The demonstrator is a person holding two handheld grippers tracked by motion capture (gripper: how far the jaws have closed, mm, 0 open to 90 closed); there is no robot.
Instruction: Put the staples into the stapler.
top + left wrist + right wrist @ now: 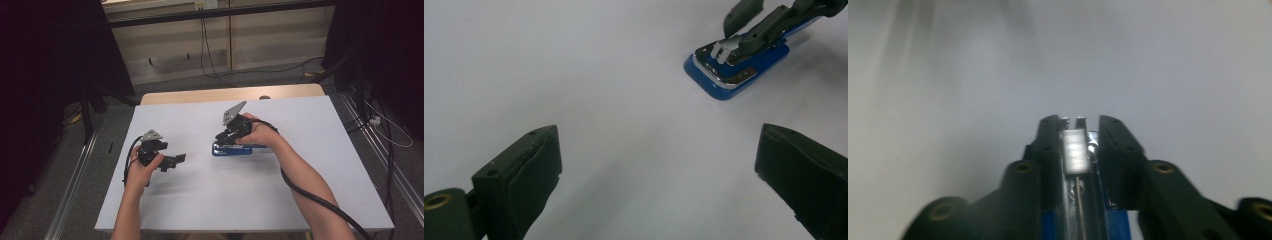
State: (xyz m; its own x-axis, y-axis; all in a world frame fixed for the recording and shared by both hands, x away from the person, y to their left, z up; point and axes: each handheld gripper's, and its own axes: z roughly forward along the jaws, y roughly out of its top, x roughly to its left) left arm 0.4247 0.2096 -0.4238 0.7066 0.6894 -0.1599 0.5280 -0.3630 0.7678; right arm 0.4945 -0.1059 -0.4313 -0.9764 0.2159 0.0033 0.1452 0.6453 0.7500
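A blue stapler (232, 150) with a chrome plate lies flat on the white table (300, 190), right of the middle. My right gripper (222, 137) reaches over it from the right. In the right gripper view its black jaws (1078, 122) stand closely on either side of the stapler's metal top (1074, 152), with a thin gap on the right side. My left gripper (177, 160) is held low over the table to the stapler's left, open and with nothing in it. The left gripper view has the wide-apart jaws (659, 175) pointing toward the stapler (734, 75).
A bare wooden strip (200, 95) runs along the table's far edge, with a small round thing (265, 97) on it. Beyond are a grey floor with cables (210, 60) and dark curtains on both sides. Metal rails (75, 175) flank the table.
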